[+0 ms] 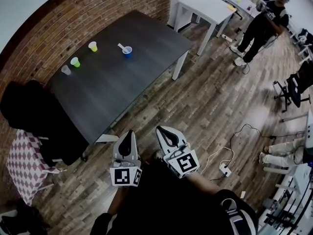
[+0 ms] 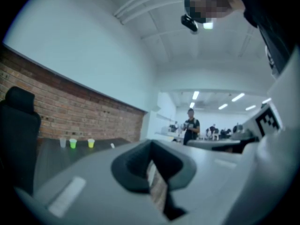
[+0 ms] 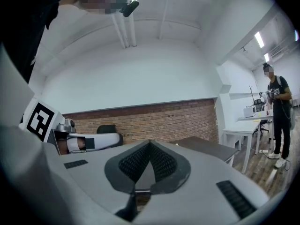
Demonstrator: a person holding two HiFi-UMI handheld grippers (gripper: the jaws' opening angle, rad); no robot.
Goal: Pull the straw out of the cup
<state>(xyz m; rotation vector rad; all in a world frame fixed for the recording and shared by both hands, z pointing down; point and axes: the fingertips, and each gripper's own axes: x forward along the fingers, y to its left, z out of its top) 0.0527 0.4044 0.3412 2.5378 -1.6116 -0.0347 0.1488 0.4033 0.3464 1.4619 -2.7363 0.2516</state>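
- Blue cup [image 1: 127,51] is noted upright on the dark table [image 1: 112,87], toward its far half. A white straw [image 1: 121,46] is seen in it, tilted out over the rim to the left.
- Three further cups are logged in a row near the table edge that runs along the brick wall [image 1: 73,13]: yellow cup [image 1: 93,46], green cup [image 1: 75,61], clear cup [image 1: 65,70]. All three are well apart from the cup with the straw.
- Left gripper [image 1: 130,132] is held close to the person's body, above the wooden floor [image 1: 210,111] and well apart from the table. Its jaws are seen pressed together, with nothing between them.
- Right gripper [image 1: 160,129] is held just beside the left one. Its jaws are likewise closed tip to tip, and nothing is gripped.
- A standing person [image 1: 261,23] is recorded at the far right, near white tables [image 1: 205,6].
- A power strip [image 1: 225,169] with its cable is seen on the floor, right of the grippers.
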